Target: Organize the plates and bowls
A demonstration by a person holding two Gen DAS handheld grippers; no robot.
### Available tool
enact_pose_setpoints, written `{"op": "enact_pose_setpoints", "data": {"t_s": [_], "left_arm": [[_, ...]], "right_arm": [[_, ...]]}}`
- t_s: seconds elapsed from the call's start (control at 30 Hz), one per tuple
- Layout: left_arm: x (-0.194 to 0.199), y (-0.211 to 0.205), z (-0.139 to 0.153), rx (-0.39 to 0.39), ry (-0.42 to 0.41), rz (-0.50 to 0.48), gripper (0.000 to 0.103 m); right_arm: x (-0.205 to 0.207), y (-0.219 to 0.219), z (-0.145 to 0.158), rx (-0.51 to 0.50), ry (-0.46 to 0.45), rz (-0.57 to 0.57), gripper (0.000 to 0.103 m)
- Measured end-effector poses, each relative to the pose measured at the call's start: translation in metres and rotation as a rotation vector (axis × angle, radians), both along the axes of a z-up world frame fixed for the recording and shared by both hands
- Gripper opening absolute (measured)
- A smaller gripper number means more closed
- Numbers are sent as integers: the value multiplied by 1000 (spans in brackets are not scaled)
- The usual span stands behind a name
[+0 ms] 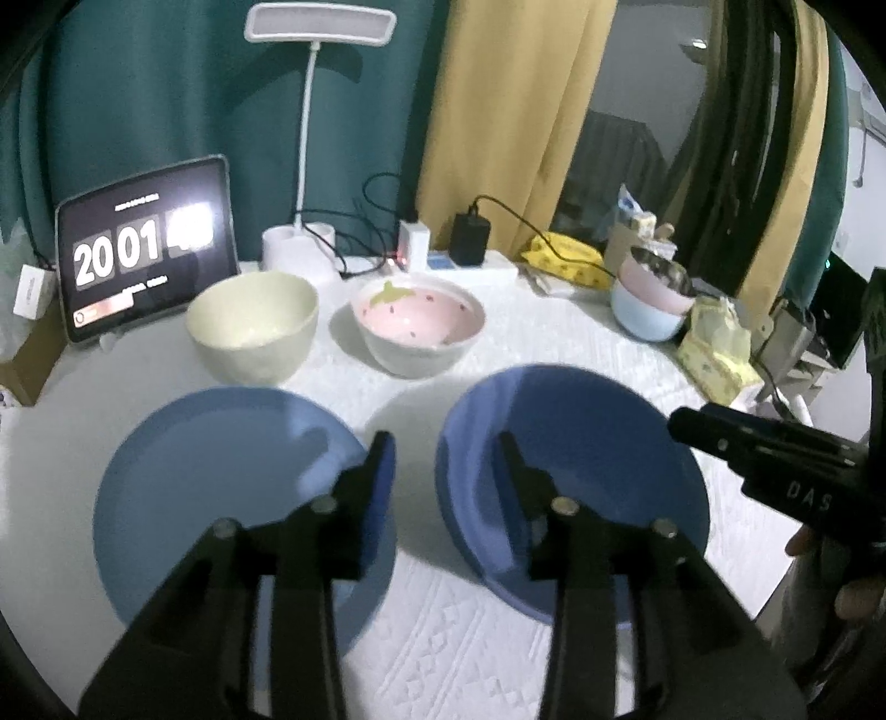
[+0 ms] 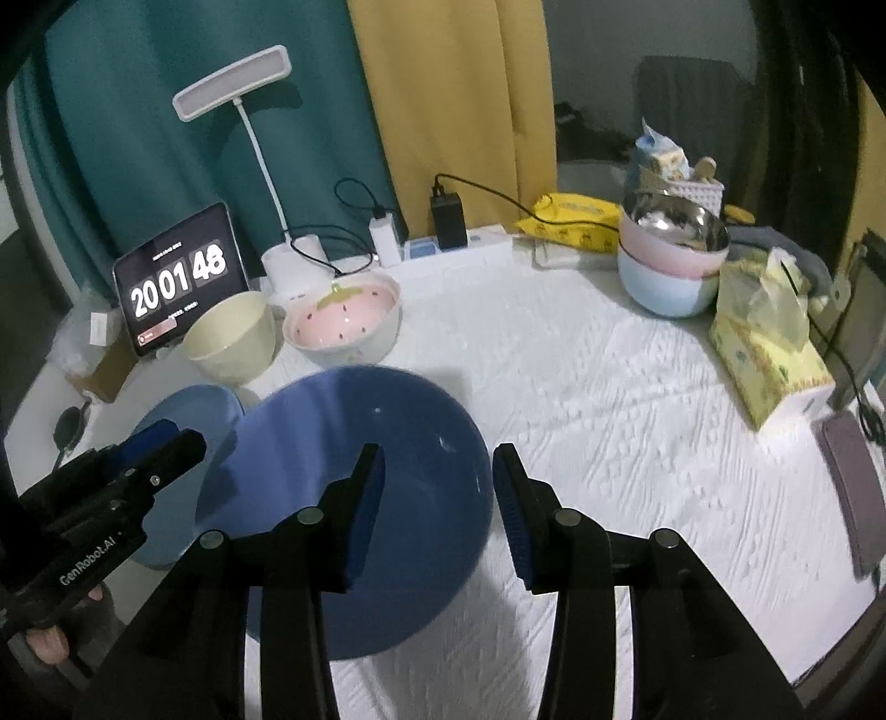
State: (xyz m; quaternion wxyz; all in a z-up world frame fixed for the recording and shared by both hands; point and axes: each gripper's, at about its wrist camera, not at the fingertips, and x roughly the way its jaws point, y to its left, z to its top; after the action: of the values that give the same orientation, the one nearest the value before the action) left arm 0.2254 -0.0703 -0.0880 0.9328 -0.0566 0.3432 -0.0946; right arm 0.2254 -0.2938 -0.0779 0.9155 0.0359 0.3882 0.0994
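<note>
Glare hides the tablet (image 1: pixel 147 252) clock's last digits.

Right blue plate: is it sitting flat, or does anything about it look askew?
The right blue plate looks tilted, its near edge raised off the white tablecloth, whereas the left blue plate lies flat. No gripper holds either. Nothing looks spilled or broken.

A lived-in home room — teal curtain (image 1: pixel 166 83) and mustard curtain (image 1: pixel 498 111) behind a cloth-covered desk (image 2: pixel 581 387), with desk lamp (image 1: pixel 320 25), tablet clock (image 1: pixel 147 246), power strip (image 2: pixel 459 252) along the back edge — tissue box (image 2: pixel 769 354) at the right edge.
</note>
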Motion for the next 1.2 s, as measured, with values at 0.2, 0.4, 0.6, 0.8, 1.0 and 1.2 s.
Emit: {"op": "enact_pose_setpoints", "data": {"t_s": [0.2,0.4,0.6,0.8,1.0,1.2], "left_arm": [[10,6,14,-9,-27,12,44],[24,9,22,-7,-41,28,44],[43,12,22,-11,-29,40,44],[59,13,20,-14,-20,46,44],[78,12,16,-15,-1,59,44],[101,10,8,-18,36,75,44]], "right_arm": [[13,3,12,-2,-23,22,43],[31,7,22,-19,-45,39,43],[50,11,27,-29,-50,56,43],[70,15,23,-31,-39,77,43],[94,17,20,-33,-26,113,43],[122,19,17,-37,-11,146,43]]}}
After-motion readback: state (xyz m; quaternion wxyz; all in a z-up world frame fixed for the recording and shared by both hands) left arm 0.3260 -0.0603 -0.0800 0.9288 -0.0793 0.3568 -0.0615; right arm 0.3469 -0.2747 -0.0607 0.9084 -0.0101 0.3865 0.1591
